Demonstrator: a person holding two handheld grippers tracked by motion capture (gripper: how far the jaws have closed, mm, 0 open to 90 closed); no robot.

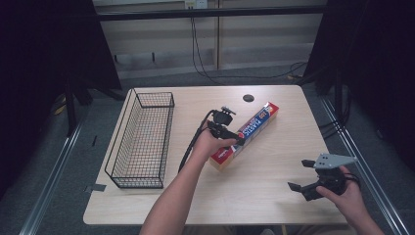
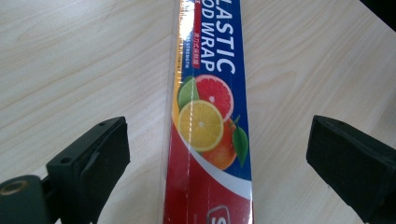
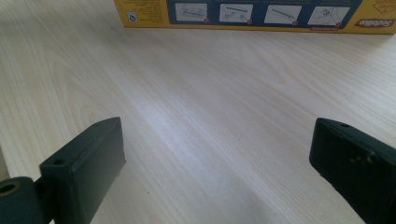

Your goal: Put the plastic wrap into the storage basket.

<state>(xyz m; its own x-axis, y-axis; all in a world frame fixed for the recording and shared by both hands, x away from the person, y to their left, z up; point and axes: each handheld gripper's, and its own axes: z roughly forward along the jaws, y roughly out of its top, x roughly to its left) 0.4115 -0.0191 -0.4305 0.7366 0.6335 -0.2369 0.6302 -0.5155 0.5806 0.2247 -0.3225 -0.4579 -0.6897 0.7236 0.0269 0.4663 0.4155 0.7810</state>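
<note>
Right gripper: nearest, jaws spread, idle at table edge.
Plastic wrap box: lying diagonally mid-table.
Left gripper: jaws wide, straddling box.
Risk: off-centre pinch could tip the long box.
Wire basket: left, apart.

Wire basket left of wrap box, both on table

The table is pale wood-grain with a smooth, matt top. The box is glossy printed card that catches the light. The basket is thin black wire mesh. The left gripper has matt black, plastic-looking jaws; those of the right gripper look scuffed.
</note>
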